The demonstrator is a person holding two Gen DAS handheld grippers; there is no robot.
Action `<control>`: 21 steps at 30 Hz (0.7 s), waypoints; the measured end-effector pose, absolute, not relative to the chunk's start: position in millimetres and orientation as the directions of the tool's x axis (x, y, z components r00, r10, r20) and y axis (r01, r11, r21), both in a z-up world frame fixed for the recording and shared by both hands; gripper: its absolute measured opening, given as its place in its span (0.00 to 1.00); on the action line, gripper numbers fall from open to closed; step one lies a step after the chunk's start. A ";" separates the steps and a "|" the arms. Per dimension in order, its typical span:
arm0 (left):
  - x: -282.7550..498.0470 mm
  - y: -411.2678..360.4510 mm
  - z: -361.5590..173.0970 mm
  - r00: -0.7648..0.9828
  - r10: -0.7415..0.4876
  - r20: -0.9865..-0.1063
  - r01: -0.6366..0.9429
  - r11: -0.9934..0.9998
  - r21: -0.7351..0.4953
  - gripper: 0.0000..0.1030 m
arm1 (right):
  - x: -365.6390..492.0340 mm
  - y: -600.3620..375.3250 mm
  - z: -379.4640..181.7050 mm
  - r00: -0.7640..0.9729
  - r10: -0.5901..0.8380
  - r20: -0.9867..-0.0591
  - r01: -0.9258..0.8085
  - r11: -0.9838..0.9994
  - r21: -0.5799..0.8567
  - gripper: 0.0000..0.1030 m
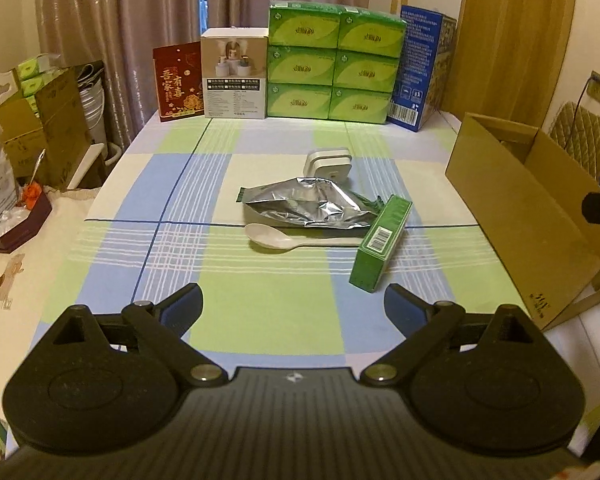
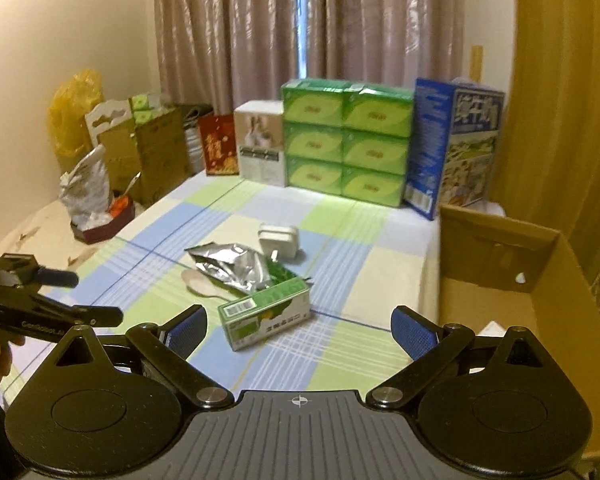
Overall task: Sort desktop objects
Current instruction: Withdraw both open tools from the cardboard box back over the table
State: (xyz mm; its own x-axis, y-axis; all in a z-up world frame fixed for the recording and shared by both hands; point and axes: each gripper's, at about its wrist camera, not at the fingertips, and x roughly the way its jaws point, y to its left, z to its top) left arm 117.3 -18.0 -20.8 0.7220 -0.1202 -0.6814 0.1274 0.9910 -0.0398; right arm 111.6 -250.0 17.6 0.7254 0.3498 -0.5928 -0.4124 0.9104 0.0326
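A small green box [image 1: 380, 240] [image 2: 266, 314] lies on the checked tablecloth. Beside it are a crumpled silver foil bag [image 1: 304, 206] [image 2: 232, 266], a white plastic spoon [image 1: 288, 238] [image 2: 198, 284] and a white charger plug [image 1: 327, 164] [image 2: 278, 240]. My left gripper [image 1: 293, 308] is open, nothing between its fingers, short of the spoon and the green box. It also shows at the left edge of the right wrist view [image 2: 80, 296]. My right gripper [image 2: 298, 332] is open and empty, just before the green box.
An open cardboard box [image 1: 520, 208] [image 2: 500, 280] stands at the table's right edge. Along the back stand green tissue packs [image 1: 334, 62] [image 2: 344, 140], a blue carton [image 1: 418, 68] [image 2: 448, 144], a white box [image 1: 236, 72] and a red packet [image 1: 178, 82]. Bags and boxes [image 1: 32, 128] crowd the left.
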 end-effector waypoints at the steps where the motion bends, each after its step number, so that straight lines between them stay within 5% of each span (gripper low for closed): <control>1: 120.9 -16.7 -22.9 0.720 -0.121 -0.683 0.133 0.990 -0.035 0.93 | 113.9 -247.7 15.3 0.720 0.352 -0.597 -0.416 0.909 0.035 0.93; 21: 198.8 18.5 -84.3 0.670 -0.131 -0.731 0.143 0.989 -0.046 0.93 | 171.9 -182.1 -93.0 0.652 0.330 -0.683 -0.373 0.924 0.091 0.93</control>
State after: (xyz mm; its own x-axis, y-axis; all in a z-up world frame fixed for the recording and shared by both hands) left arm 198.8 18.5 -84.3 0.6697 -0.1309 -0.7310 0.1428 0.9887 -0.0462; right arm 171.9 -182.1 -93.0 0.6517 0.3299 -0.6830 -0.3727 0.9235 0.0905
